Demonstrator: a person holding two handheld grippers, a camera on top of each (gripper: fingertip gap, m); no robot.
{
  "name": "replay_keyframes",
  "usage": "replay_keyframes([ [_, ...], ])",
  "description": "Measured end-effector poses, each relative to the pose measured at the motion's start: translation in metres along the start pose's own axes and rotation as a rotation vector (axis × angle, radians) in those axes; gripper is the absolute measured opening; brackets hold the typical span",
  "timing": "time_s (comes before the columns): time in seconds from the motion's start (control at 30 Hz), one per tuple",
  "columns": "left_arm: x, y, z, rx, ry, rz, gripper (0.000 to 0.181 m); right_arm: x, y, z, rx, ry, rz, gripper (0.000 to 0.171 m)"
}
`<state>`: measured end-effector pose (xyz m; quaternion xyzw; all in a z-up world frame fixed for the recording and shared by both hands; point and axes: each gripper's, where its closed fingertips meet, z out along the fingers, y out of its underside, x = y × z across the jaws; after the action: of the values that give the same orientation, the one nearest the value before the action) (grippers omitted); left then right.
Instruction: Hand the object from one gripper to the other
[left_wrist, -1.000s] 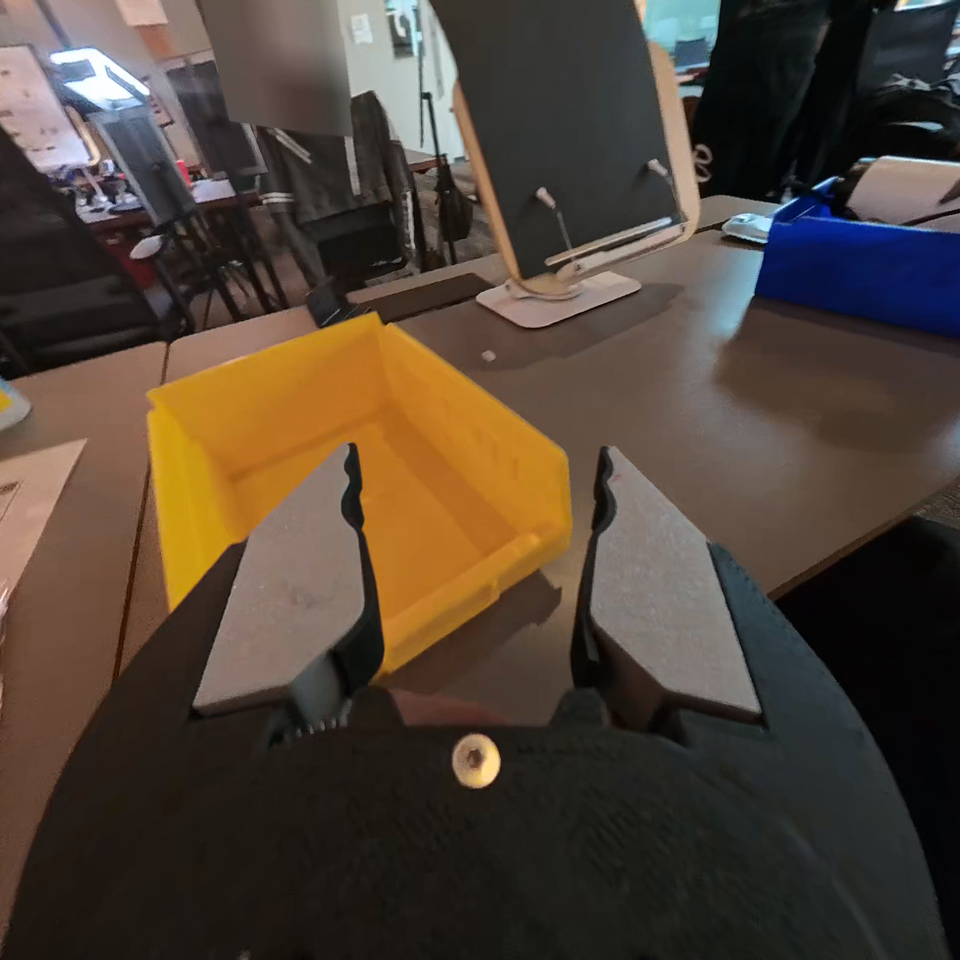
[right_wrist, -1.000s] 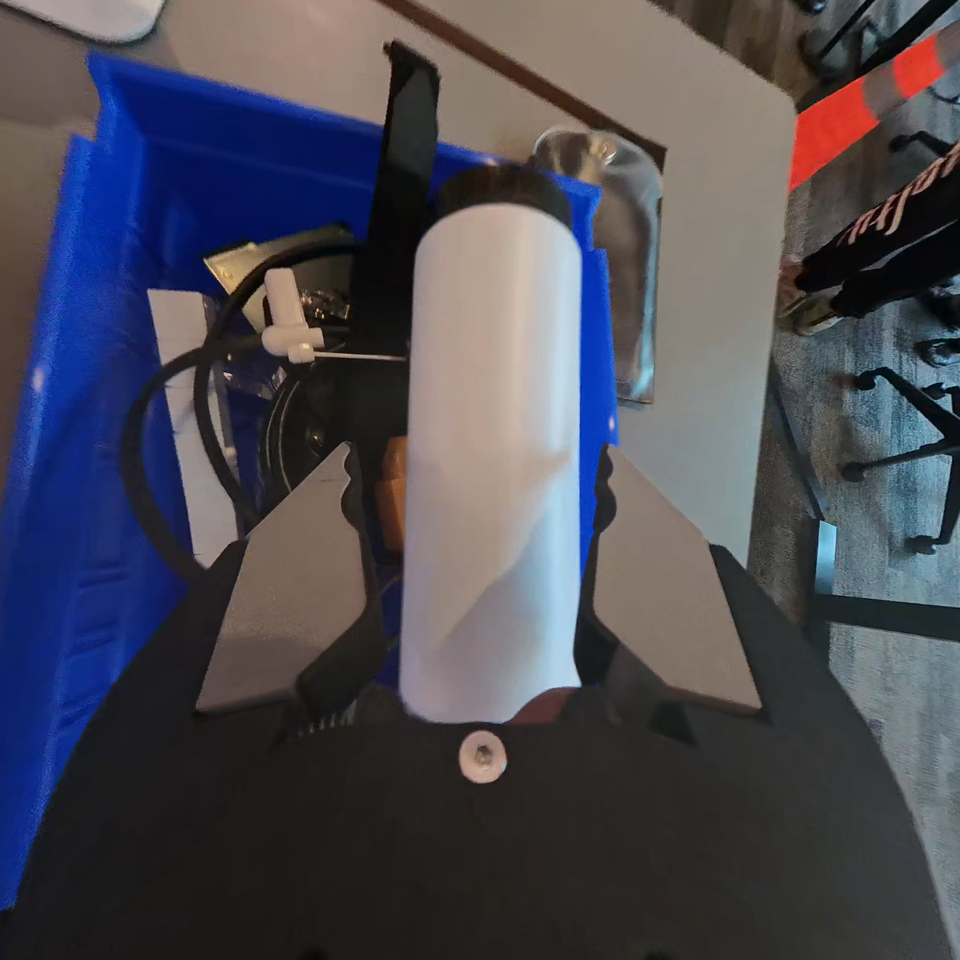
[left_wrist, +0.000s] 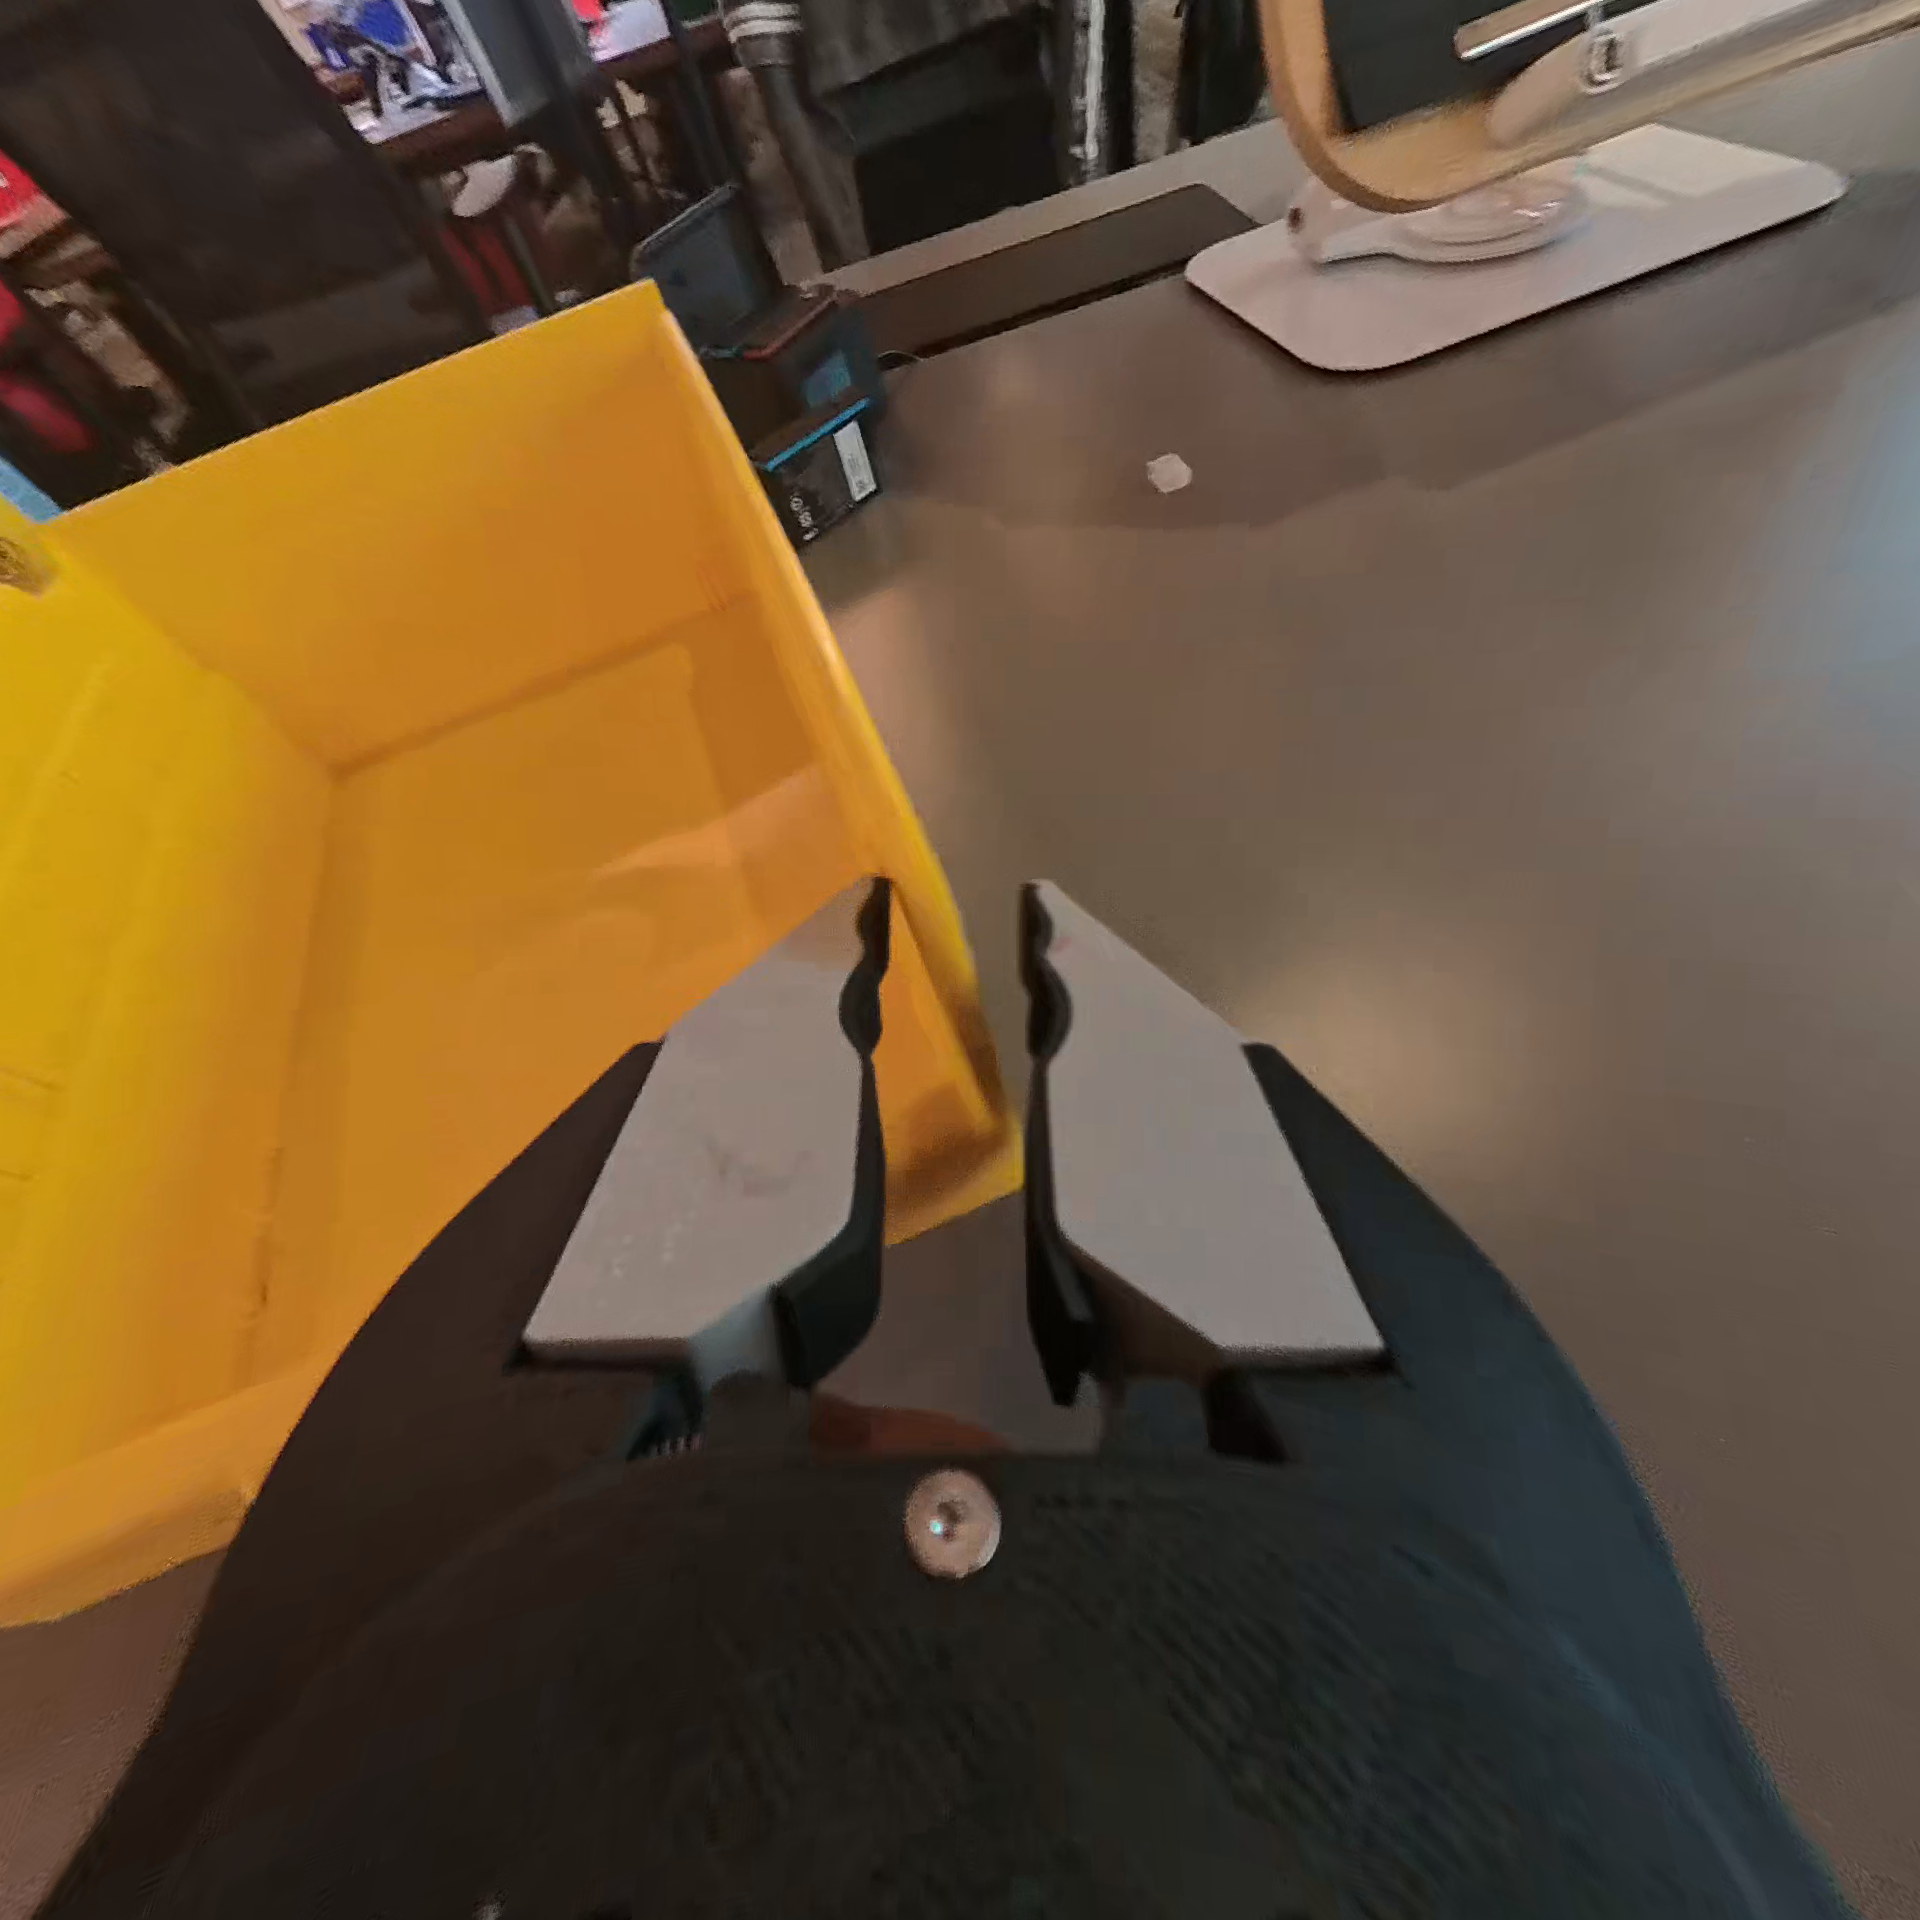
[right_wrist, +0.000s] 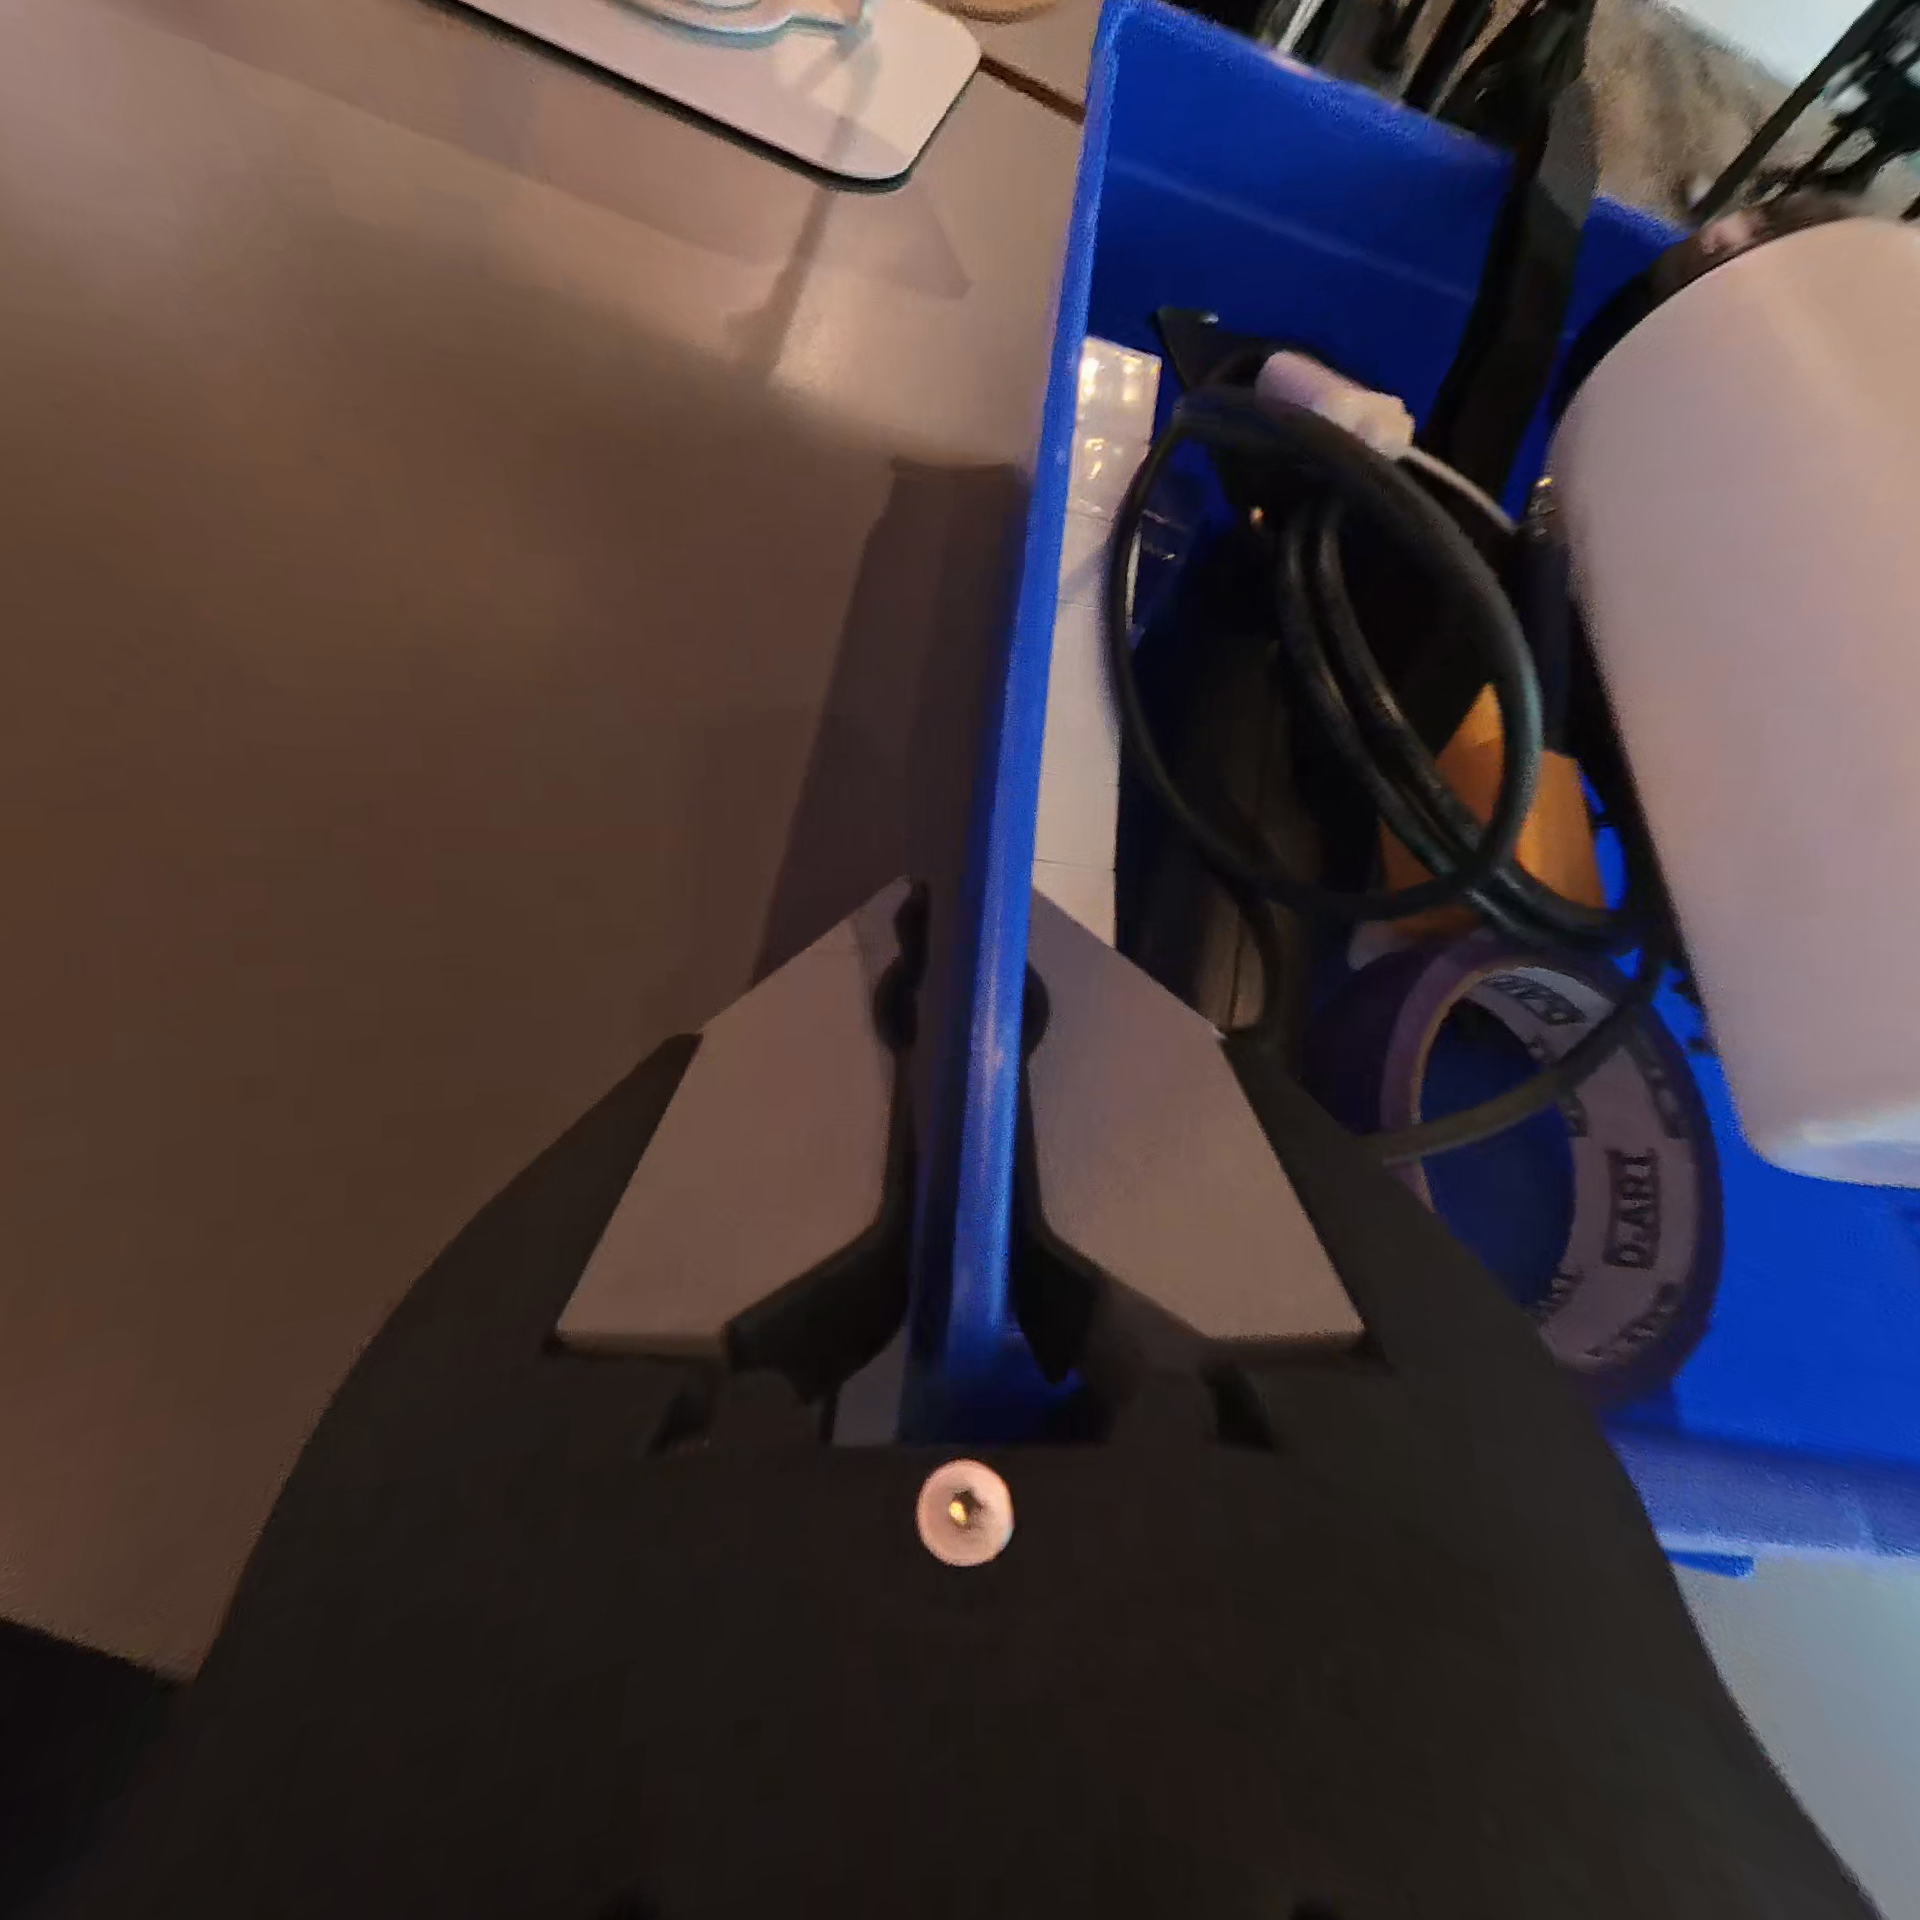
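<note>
Left wrist view: my left tool (left_wrist: 954, 899) straddles the yellow bin (left_wrist: 436, 831) wall, narrow gap, grasping nothing I can confirm.

Right wrist view: my right tool (right_wrist: 971, 914) clenched on the blue bin (right_wrist: 997, 935) wall; white cylinder (right_wrist: 1766, 675) inside it.

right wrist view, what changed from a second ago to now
The right tool let go of the white bottle, which now lies in the blue bin at its right, and closed around the bin's side wall instead. The left tool narrowed its gap and moved to the right wall of the yellow bin. The cable and tape roll stay in the blue bin.
</note>
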<state>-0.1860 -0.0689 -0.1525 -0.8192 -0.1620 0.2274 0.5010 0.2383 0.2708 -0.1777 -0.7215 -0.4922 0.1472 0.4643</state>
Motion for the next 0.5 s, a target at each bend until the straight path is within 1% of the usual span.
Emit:
replay_keyframes([
  [0.03, 0.000, -0.003, 0.004, 0.011, -0.014, 0.010, 0.016, 0.004, 0.000, 0.000, 0.014, 0.034, -0.018, 0.002],
  [0.17, -0.010, -0.005, 0.009, 0.015, -0.133, 0.069, 0.009, 0.006, 0.000, 0.001, 0.025, 0.074, -0.073, 0.002],
  [0.23, -0.024, -0.005, 0.003, 0.030, -0.216, 0.123, 0.003, 0.005, 0.000, 0.001, 0.020, 0.079, -0.092, 0.002],
  [0.27, -0.025, -0.004, -0.002, 0.049, -0.189, 0.103, 0.002, 0.002, -0.001, 0.001, 0.017, 0.085, -0.096, 0.002],
  [0.3, -0.028, -0.003, -0.009, 0.065, -0.173, 0.078, 0.002, -0.002, -0.001, 0.000, 0.013, 0.088, -0.092, 0.002],
  [0.37, -0.035, -0.007, -0.029, 0.114, -0.188, 0.094, 0.002, -0.017, -0.002, -0.005, 0.000, 0.099, -0.095, 0.003],
  [0.43, -0.041, -0.017, -0.056, 0.128, -0.210, 0.110, 0.002, -0.041, -0.005, -0.010, -0.020, 0.093, -0.099, 0.005],
  [0.5, -0.048, -0.033, -0.084, 0.162, -0.222, 0.064, 0.001, -0.073, -0.012, -0.013, -0.041, 0.072, -0.087, 0.007],
])
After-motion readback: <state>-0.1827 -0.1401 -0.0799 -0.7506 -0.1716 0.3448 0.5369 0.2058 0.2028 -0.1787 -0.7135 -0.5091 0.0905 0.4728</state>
